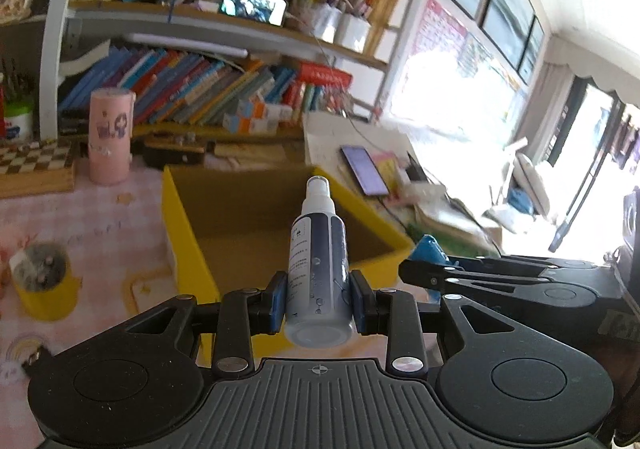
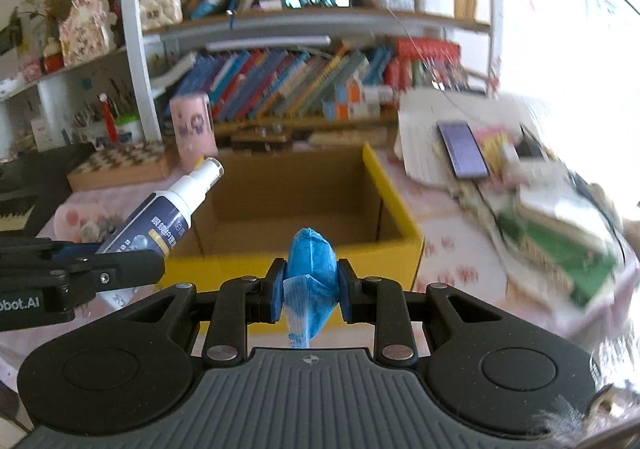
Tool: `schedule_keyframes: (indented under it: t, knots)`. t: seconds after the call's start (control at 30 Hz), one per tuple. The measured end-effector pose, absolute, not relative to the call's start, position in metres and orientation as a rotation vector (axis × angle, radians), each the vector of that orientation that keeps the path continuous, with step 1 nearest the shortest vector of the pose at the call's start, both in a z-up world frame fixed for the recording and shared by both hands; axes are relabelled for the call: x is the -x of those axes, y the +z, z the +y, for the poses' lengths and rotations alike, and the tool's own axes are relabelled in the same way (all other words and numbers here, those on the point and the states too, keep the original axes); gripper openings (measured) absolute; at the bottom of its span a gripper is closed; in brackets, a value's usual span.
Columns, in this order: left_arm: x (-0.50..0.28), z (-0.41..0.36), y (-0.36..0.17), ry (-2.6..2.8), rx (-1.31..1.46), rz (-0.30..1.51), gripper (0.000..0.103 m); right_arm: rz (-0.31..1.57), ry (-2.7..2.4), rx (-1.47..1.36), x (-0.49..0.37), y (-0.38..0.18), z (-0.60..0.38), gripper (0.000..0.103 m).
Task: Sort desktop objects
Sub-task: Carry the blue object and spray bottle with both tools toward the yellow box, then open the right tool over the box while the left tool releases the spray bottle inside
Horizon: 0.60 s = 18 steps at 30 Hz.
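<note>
We've got left gripper (image 1: 319, 301) clamping the spray bottle (image 1: 318, 249), right gripper (image 2: 311, 291) pinching a blue packet (image 2: 310, 269), both near the yellow box (image 2: 396, 205).

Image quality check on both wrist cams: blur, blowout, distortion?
Left wrist: window side blown out white; spray bottle in the left gripper sharp; shelves bowed by fisheye. Right wrist: right-side clutter motion-smeared, far right overexposed; blue packet in the right gripper sharp.

The papers (image 2: 560, 225) on the right of the tabletop are blurred. The label text on the spray bottle (image 1: 318, 253) is too small to read. The window (image 1: 452, 105) is overexposed.
</note>
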State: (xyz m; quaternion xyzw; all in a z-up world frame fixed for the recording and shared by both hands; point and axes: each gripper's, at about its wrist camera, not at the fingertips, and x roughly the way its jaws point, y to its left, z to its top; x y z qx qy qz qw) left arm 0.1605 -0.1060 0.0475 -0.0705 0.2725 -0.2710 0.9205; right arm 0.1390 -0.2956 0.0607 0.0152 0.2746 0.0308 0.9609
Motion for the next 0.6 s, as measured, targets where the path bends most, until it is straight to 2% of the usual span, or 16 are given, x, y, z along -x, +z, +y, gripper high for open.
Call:
schedule_keyframes:
  t: [0.23,0.6]
  knots:
    - [-0.199,-0.13,0.05,-0.463,0.156,0.558,0.031,0.529,0.164,0.068,-0.191,0.068,-0.315,0.024]
    - [-0.254,-0.155,0.026,-0.353,0.081,0.639,0.031,0.636,0.332,0.257,-0.274,0.043,-0.322,0.024]
